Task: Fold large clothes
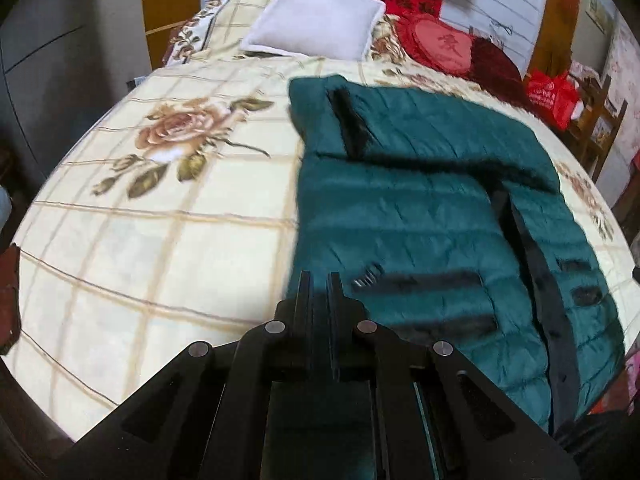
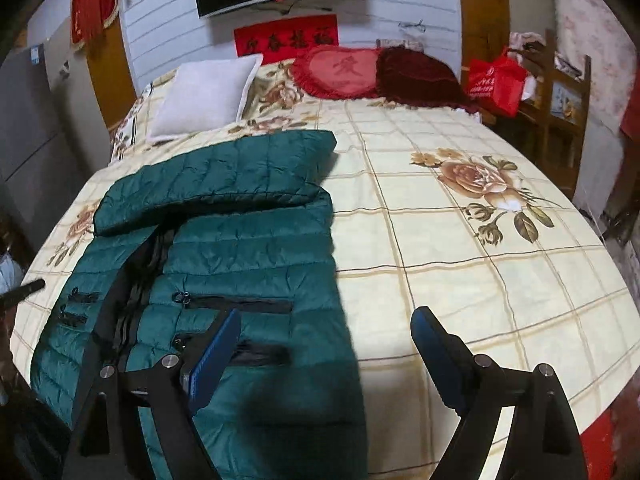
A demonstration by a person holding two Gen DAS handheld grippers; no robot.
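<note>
On the bed [image 2: 460, 264], a green down jacket [image 2: 248, 240] is lying partly folded: top turned down over the body, further folds probably remaining. Right claw [image 2: 326, 344] is hovering wide open and empty at its edge; left claw [image 1: 319, 294] is hanging closed, gripping nothing.

Jacket [image 2: 248, 248]: quilted cloth, dark green, slight satin sheen on the stitched channels; black zip tapes matt. Bedspread [image 1: 160, 248]: smooth printed cloth, cream check with roses, matt. Far pillow [image 1: 316, 24]: white, soft napped cloth. Heart cushion [image 2: 340, 70]: red cloth, frilled edge. Left gripper [image 1: 319, 280]: matt black, probably plastic, with dull metal pivot pins. Right gripper [image 2: 326, 328]: same black body, blue pads [image 2: 216, 354], smooth-looking. Far right, a chair [image 2: 568, 92] of varnished wood; red bag [image 2: 496, 80] glossy, material unclear through blur.
</note>
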